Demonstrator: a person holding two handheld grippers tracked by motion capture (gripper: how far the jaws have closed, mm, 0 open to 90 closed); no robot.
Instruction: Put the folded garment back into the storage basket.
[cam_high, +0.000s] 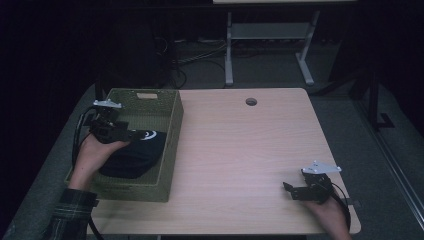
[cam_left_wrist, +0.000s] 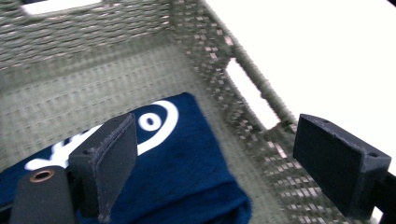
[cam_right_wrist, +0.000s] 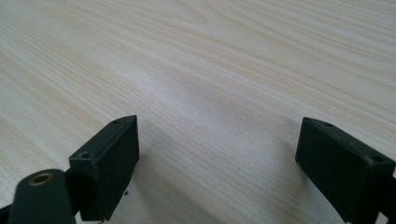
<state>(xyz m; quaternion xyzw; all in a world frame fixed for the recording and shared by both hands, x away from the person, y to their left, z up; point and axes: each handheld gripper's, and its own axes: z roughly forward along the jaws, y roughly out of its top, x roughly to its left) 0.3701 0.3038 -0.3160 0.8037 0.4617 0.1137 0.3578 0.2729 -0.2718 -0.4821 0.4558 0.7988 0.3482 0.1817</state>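
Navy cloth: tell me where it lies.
The navy cloth lies folded inside the green woven basket at the table's left side, under the open left gripper.

Green woven rectangular basket (cam_high: 169, 145) sits on the left part of the light wooden table (cam_high: 240, 150), its left side reaching past the table edge. Folded dark blue cloth with white print (cam_high: 137, 150) lies inside the basket, in its near half. Left tool (cam_high: 131, 134) hangs over the cloth, inside the basket walls. Right tool (cam_high: 288, 189) sits at the near right corner of the table, well apart from the basket. Round hole (cam_high: 251, 101) in the table lies at the far edge, right of the basket.
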